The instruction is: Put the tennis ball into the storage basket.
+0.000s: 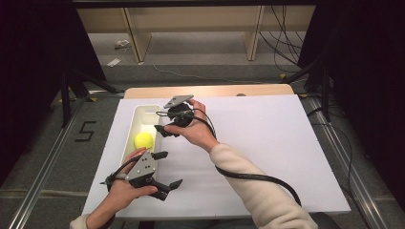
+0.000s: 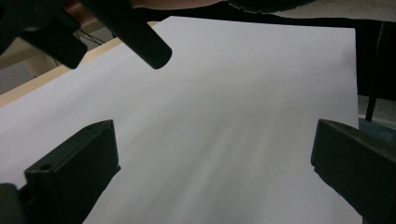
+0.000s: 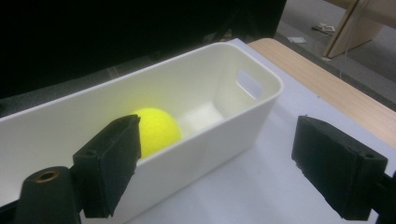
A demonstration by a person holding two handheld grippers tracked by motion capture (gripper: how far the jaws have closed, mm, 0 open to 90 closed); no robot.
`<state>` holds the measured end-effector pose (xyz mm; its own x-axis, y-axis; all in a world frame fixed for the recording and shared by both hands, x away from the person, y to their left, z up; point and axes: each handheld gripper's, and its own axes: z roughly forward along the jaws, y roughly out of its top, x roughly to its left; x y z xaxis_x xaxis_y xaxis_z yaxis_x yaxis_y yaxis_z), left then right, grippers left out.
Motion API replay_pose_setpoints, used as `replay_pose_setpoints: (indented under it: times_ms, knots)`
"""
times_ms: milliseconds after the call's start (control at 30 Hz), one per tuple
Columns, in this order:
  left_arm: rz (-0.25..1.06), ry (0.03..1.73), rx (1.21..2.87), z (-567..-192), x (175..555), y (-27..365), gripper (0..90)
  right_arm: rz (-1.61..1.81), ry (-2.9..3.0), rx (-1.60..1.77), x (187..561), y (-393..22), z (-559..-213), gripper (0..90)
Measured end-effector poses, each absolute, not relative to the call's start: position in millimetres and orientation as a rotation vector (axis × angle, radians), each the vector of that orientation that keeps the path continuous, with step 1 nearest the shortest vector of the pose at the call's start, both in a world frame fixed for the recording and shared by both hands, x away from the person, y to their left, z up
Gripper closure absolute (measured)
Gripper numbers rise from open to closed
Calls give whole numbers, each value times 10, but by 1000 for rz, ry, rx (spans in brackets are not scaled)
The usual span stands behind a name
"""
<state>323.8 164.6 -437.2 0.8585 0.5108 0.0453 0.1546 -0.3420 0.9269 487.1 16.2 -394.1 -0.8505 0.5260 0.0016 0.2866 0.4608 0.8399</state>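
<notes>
A yellow ball (image 1: pixel 143 140) lies inside a long white bin (image 1: pixel 138 112) on the left part of the table. In the right gripper view the ball (image 3: pixel 156 130) sits low against the bin's near wall (image 3: pixel 233 126). My right gripper (image 1: pixel 160 122) hovers just right of the bin, open, with nothing between its jaws (image 3: pixel 219 154). My left gripper (image 1: pixel 168 169) is held near the front left of the table, below the bin, open and empty. Its view looks across the bare white sheet (image 2: pixel 224 116), with the left gripper (image 2: pixel 215 158) wide apart and a jaw of the other gripper (image 2: pixel 135 35) at the upper left.
A white sheet (image 1: pixel 267 143) covers most of the wooden table (image 1: pixel 215 90). The bin has a handle slot (image 3: pixel 248 84) in its far end. Wooden shelving (image 1: pixel 191 28) and cables (image 1: pixel 286 43) lie on the floor beyond. Dark stands flank the table.
</notes>
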Motion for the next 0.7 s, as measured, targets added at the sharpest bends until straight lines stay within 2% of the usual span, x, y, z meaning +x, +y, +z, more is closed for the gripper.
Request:
replay_pose_setpoints:
  times_ms: [700]
  knots:
    - [397, 499, 1914, -4380, 3237, 1639, 2, 1326, 2371, 811, 4804, -572, -3872, 163]
